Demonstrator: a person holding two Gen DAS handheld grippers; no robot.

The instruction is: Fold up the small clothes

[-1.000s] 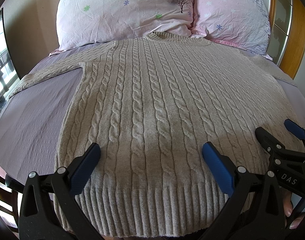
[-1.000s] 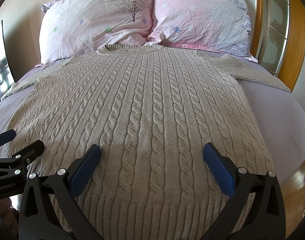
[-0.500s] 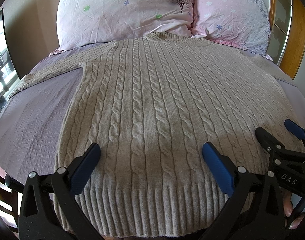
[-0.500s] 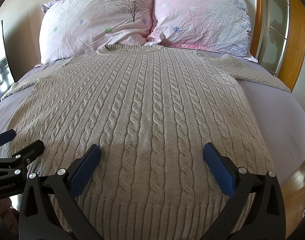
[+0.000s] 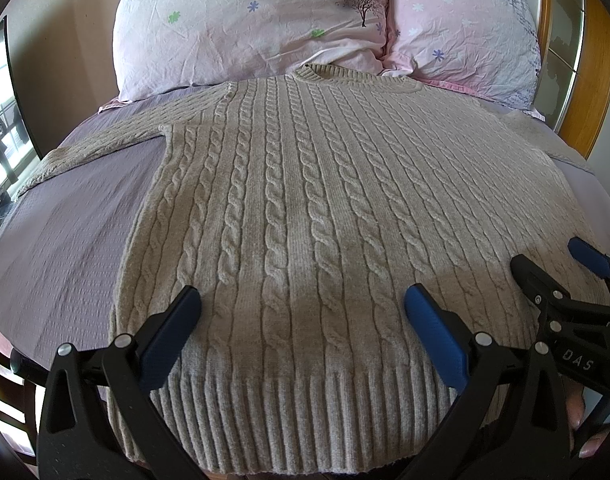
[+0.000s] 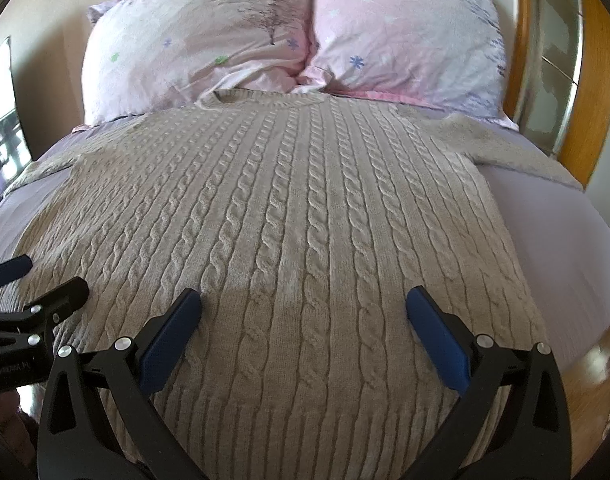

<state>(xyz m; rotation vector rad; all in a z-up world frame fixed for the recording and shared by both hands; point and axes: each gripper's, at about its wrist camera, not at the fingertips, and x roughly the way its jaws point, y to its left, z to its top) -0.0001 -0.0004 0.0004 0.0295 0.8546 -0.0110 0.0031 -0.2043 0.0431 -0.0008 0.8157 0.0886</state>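
A beige cable-knit sweater [image 5: 305, 200] lies flat and face up on the bed, collar toward the pillows, ribbed hem nearest me; it also fills the right wrist view [image 6: 297, 220]. Its sleeves spread out to both sides. My left gripper [image 5: 301, 300] is open and empty, hovering over the hem's left half. My right gripper [image 6: 303, 304] is open and empty over the hem's right half. The right gripper also shows at the right edge of the left wrist view [image 5: 557, 264], and the left gripper shows at the left edge of the right wrist view [image 6: 45, 280].
The sweater lies on a lilac bedsheet [image 5: 65, 232]. Two pink floral pillows [image 5: 249, 24] [image 6: 405, 36] lean at the head of the bed. A wooden frame with glass panels [image 6: 565, 80] stands at the right. A window is at the far left.
The right wrist view has shifted and blurred: my right gripper has moved slightly forward and to the right over the sweater. The left gripper has barely moved. Both stay open.
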